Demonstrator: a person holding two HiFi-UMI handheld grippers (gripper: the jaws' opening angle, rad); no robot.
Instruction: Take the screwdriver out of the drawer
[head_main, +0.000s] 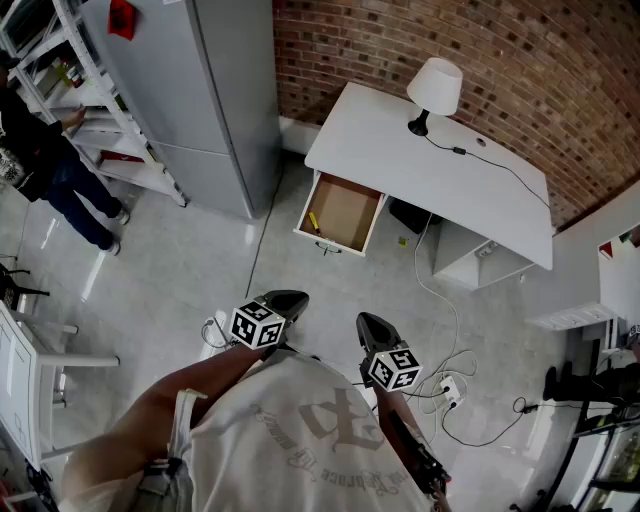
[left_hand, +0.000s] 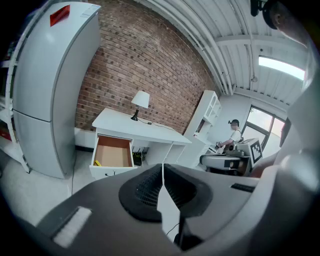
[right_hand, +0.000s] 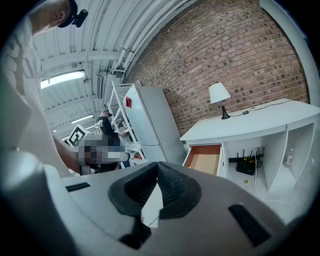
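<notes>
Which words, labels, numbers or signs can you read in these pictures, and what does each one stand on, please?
No text can be read clearly.
Print on the person's shirt: lettering too blurred to read.
Red label on the fridge: too small to read.
Marker cubes: black-and-white squares only, no words.

bright, even ceiling-strip light; sharp pictures, both gripper views bowed and dark at the edges.

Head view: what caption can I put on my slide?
Left tool and right tool, both shut, face the open drawer of the white desk, yellow screwdriver inside.
</notes>
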